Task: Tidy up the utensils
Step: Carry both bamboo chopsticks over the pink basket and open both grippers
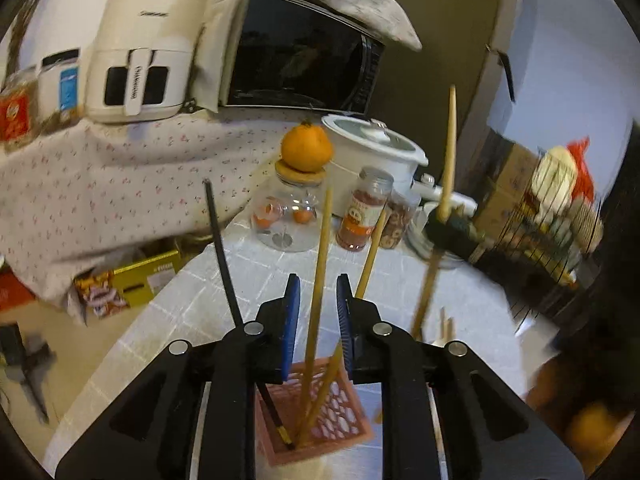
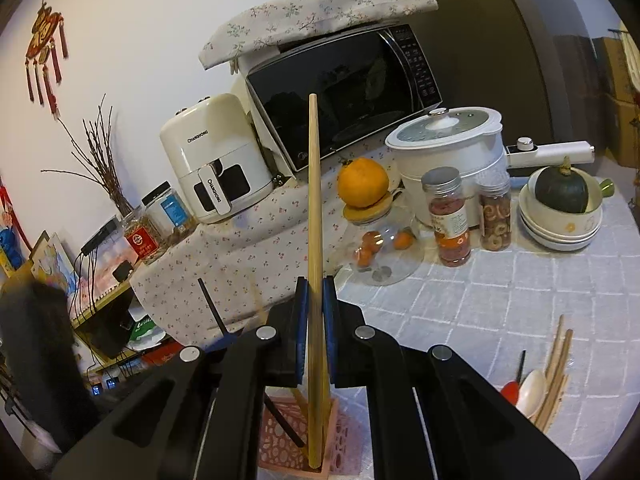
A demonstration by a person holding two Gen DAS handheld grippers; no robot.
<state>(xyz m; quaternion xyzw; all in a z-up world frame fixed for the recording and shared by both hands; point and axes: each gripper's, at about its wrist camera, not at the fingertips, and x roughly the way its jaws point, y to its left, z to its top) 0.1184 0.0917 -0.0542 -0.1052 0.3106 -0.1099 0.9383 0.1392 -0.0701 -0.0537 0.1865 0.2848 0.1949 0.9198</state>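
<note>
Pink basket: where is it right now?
In both wrist views the pink basket sits bottom centre on the white tablecloth, directly beneath the tools, chopsticks standing in it.

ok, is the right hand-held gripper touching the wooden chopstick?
Touching. The right wrist view shows the right hand-held gripper with both blue pads pressed against the wooden chopstick, no gap visible either side.

Pink holder [image 2: 276,446] — base hidden behind the gripper bodies.

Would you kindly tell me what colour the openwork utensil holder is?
The utensil holder is salmon pink, with a lattice-patterned wall; the left wrist view shows it best.
</note>
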